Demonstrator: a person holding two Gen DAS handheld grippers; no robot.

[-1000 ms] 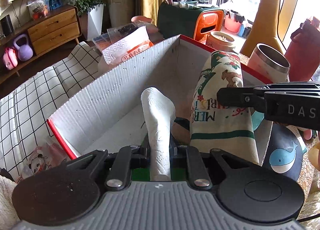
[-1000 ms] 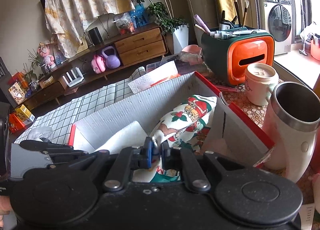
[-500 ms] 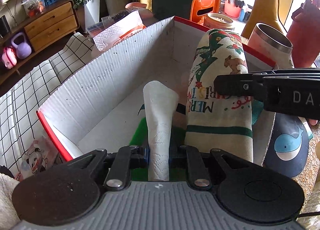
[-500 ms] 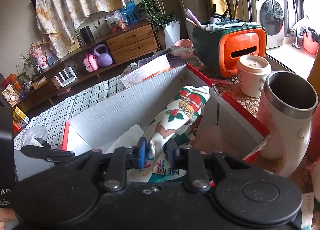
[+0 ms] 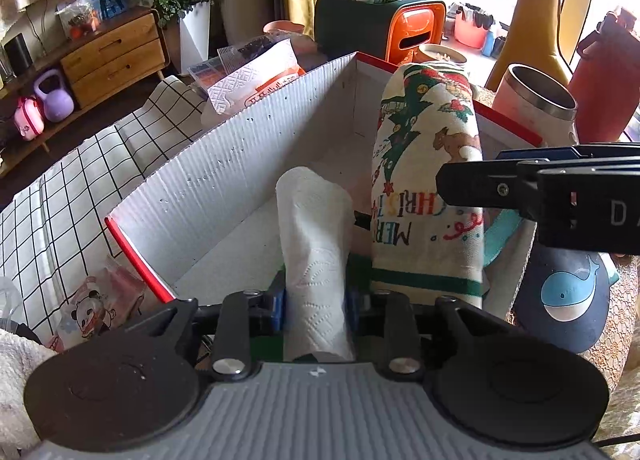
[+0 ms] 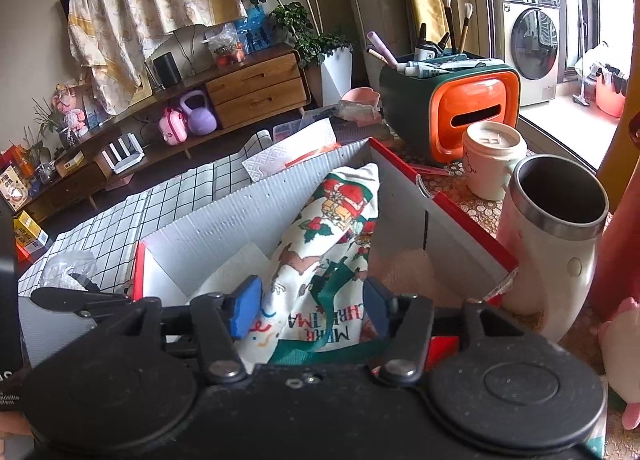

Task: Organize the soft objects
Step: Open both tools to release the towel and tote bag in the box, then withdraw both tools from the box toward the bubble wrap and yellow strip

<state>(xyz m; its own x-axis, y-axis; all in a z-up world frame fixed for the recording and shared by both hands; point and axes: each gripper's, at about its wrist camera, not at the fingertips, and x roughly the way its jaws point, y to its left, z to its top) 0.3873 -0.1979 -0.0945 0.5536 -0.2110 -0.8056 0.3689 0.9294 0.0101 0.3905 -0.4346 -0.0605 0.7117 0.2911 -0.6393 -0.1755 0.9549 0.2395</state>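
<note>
Beside a cluttered table, we were opening both grippers [image 5: 316, 302] [image 6: 308, 306], jaws easing off the paper towel roll [image 5: 314, 244] and Christmas cloth [image 6: 328, 244], both pointing lengthwise into the box [image 5: 240, 164].

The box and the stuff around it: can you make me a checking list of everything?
Surface: patterned table mat; checked cloth beside the box.
Job's things: rolled paper towel and Christmas towel both in the cardboard box.
Clutter: steel cup, lidded mug, orange organizer, whale pouch.
Grippers: left tool opening, paper towel between its pads; right tool opening, Christmas towel between, pads apart from it.
Cables: nothing seen on the table.
Surroundings: wooden cabinet, washing machine.
</note>
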